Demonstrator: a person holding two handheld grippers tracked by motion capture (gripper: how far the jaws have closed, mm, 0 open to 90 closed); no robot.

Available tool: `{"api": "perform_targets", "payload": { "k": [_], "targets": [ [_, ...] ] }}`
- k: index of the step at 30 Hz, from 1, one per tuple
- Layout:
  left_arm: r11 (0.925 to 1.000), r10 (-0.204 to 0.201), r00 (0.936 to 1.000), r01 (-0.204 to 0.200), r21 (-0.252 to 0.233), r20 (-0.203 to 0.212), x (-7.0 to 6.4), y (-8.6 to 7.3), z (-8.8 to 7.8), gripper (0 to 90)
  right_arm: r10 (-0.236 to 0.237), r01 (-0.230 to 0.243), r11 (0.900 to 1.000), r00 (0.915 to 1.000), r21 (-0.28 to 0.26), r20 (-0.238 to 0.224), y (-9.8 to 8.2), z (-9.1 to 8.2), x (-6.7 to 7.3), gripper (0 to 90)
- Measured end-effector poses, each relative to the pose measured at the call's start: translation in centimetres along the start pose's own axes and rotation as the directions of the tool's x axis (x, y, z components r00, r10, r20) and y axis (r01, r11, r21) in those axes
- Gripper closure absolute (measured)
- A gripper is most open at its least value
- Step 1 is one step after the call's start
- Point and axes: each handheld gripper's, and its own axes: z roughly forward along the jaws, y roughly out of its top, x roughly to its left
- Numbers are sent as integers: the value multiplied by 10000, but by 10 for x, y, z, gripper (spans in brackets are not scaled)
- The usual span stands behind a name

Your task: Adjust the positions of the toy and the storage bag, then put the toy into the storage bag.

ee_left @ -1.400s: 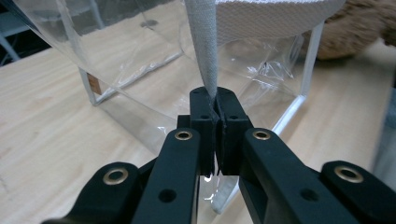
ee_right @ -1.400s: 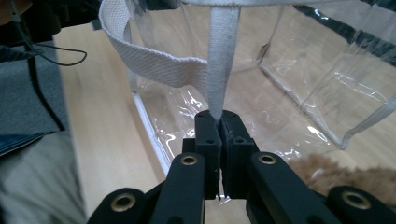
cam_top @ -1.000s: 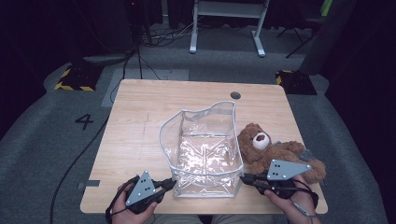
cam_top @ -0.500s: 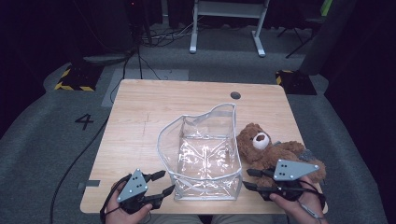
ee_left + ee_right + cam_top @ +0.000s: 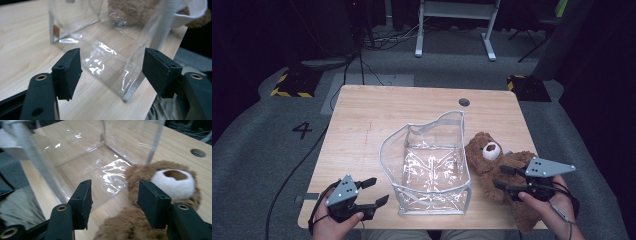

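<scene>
A clear plastic bag [image 5: 427, 170] with white trim stands open on the wooden table [image 5: 372, 120]. A brown teddy bear [image 5: 492, 160] lies against its right side. My left gripper [image 5: 376, 191] is at the bag's front left corner, a little apart from it; its jaws have just been opening and nothing is between them. The left gripper view shows the clear bag [image 5: 105, 50] ahead of the left gripper [image 5: 112, 72]. My right gripper [image 5: 499, 177] hovers over the bear's body, its jaws just opened and empty. From the right gripper [image 5: 113, 200], the bear [image 5: 160, 182] lies below and the bag [image 5: 75, 157] beyond.
The table's front edge [image 5: 412, 222] runs just under both hands. A round cable hole [image 5: 464, 102] sits near the table's far right. Cables and a white frame stand on the grey floor [image 5: 262, 150] behind the table.
Both grippers were shut at the bag's front corners and have opened. Each hand has drawn outward, away from the bag. The bag's front rim has sprung back.
</scene>
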Motion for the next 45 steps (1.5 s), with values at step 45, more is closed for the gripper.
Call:
{"api": "perform_targets", "payload": {
  "k": [45],
  "targets": [
    [9584, -31, 9693, 730, 2758, -2457, 64, -66, 34, 296, 141, -590, 8937, 9945, 4448, 1035, 8, 60, -73, 253]
  ]
}}
